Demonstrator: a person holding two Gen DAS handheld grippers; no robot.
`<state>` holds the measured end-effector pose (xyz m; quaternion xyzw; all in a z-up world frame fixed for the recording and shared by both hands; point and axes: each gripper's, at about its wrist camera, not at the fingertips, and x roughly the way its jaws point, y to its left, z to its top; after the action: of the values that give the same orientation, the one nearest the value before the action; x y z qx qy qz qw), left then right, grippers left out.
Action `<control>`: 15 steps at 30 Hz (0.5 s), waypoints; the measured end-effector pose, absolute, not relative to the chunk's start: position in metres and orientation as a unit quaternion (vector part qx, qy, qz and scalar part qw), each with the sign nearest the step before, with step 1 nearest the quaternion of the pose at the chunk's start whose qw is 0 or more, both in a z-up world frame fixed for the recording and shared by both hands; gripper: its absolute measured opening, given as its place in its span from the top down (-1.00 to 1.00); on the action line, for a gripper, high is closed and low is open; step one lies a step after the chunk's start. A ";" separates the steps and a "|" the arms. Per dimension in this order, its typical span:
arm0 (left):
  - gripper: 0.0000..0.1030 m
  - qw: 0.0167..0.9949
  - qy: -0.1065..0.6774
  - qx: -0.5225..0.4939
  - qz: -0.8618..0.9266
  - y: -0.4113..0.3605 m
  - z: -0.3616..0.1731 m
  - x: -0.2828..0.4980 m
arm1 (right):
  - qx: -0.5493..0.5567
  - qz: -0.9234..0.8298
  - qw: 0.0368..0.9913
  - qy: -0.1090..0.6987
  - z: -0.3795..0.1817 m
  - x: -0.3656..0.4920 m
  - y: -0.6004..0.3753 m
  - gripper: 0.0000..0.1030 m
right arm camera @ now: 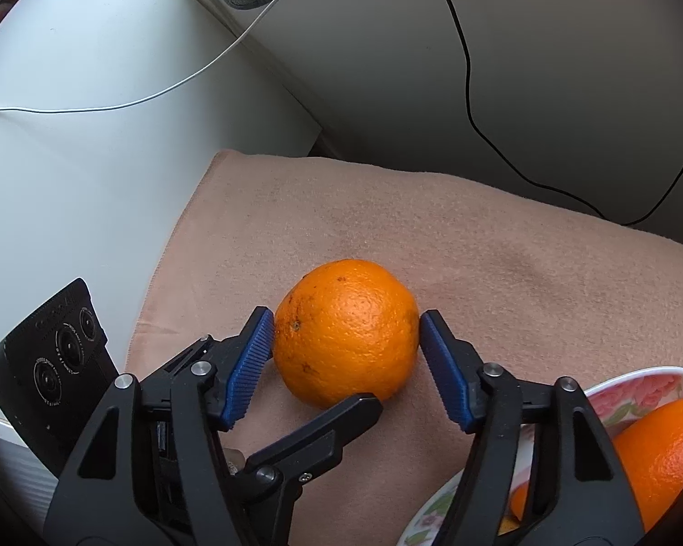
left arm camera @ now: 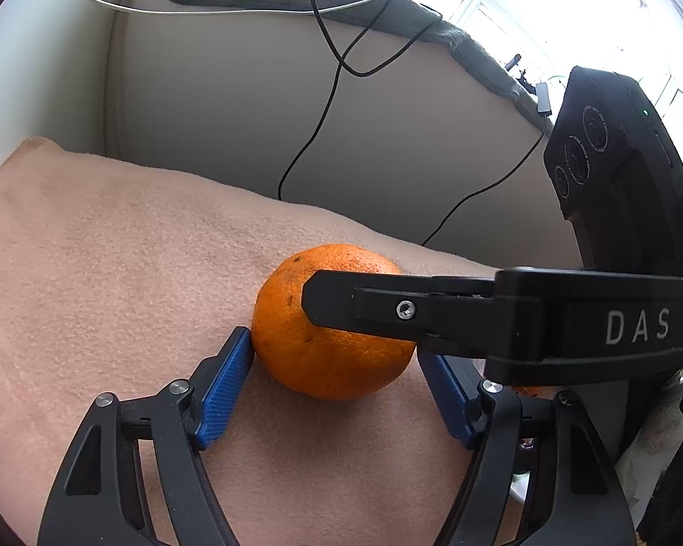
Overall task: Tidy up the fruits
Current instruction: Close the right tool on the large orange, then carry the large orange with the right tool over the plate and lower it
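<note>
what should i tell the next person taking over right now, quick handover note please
Left gripper: blue pads bracket the loose orange on the pink cloth; firm grip cannot be told.
Right gripper: also straddles that orange, pads at its sides, grip unclear.
Done: one orange already lies in the floral bowl, on the right.
Left: one gripper should probably back off, then move the loose orange to the bowl.
</note>
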<state>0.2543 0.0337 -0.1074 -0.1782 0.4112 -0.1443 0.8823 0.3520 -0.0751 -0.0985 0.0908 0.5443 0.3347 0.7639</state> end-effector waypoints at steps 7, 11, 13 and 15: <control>-0.42 0.889 0.403 -0.166 -0.139 0.030 -0.102 0.244 | 0.096 0.340 0.768 0.534 -0.095 0.338 -0.087 -0.31; -0.42 0.892 0.396 -0.164 -0.144 0.027 -0.093 0.241 | 0.098 0.344 0.771 0.527 -0.086 0.328 -0.096 -0.30; -0.42 0.894 0.392 -0.162 -0.145 0.024 -0.088 0.237 | 0.100 0.344 0.773 0.524 -0.081 0.323 -0.100 -0.30; -0.42 0.896 0.387 -0.160 -0.148 0.021 -0.082 0.232 | 0.103 0.345 0.775 0.520 -0.077 0.317 -0.106 -0.30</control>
<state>0.2319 0.0208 -0.0820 -0.1604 0.3865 -0.1481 0.8961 0.3170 -0.1060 -0.0767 0.1031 0.5195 0.3447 0.7750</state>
